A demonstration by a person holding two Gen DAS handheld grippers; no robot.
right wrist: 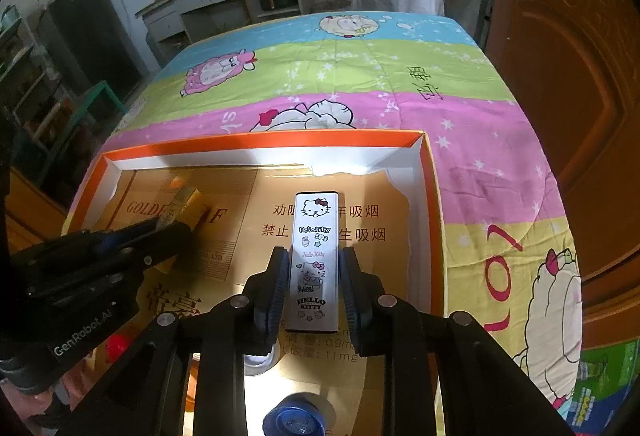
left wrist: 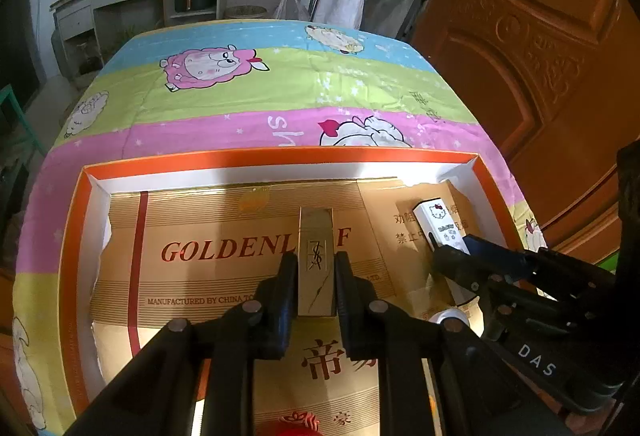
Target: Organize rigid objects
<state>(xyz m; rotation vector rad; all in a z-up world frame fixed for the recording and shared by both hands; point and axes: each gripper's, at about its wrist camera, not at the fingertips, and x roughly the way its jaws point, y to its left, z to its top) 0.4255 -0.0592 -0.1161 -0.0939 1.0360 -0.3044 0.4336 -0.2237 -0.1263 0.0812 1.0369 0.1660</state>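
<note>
Gold box (left wrist: 317, 260) clamped in left hand-held gripper (left wrist: 316, 278), long axis along fingers | Hello Kitty box (right wrist: 314, 260) between right hand-held gripper (right wrist: 314, 284) jaws, gripped | both over orange tray (left wrist: 280, 158), frame centre

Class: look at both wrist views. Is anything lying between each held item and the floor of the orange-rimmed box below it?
Nothing visible: gold rectangular case and white cartoon-printed case hang over bare printed cardboard in the orange-rimmed box.

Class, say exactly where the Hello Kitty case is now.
The Hello Kitty case sits between the right gripper's pads, over the orange-rimmed box's right half.
</note>
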